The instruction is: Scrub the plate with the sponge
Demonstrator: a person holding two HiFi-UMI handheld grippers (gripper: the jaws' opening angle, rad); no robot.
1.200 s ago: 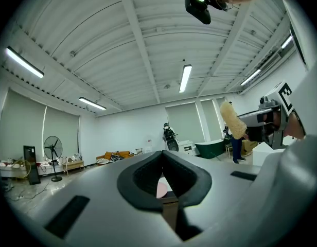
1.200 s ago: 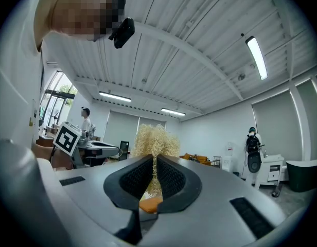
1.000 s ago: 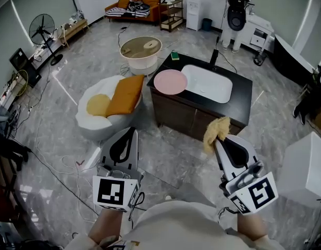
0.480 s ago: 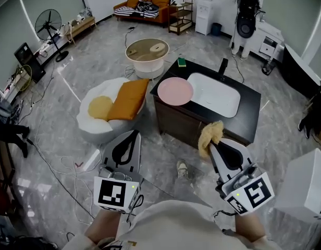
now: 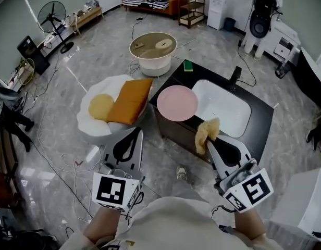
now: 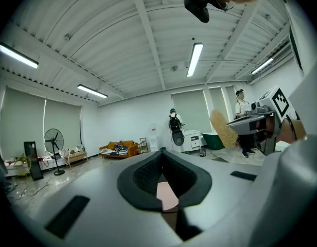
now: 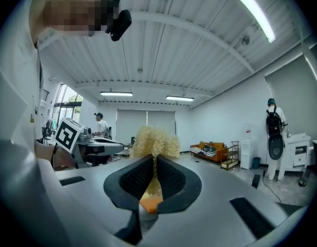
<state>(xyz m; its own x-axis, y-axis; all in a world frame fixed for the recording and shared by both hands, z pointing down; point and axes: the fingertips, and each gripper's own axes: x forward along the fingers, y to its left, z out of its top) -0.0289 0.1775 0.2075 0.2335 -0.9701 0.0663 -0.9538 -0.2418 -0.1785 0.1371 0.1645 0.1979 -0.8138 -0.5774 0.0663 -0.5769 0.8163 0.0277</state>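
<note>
Plate [image 5: 177,102]: pink, lying flat at the left corner of the counter [image 5: 260,126], just beside the sink [image 5: 223,105].

Head view: left tool [image 5: 134,133] and right tool [image 5: 209,142] are both on the near side, short of the plate.

Left gripper view: jaws together, nothing held.

Right gripper view: jaws clamped on the sponge [image 7: 153,138].

Risk: nothing holds the plate, and it sits close to the edge, so scrubbing pressure could slide it off.

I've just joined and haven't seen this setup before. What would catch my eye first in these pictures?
The pink plate stands out first, lying on the dark counter beside the white sink. Next comes the frayed yellow sponge, clamped in the jaws of the right gripper near the counter's front edge. The left gripper beside it is shut and empty.
</note>
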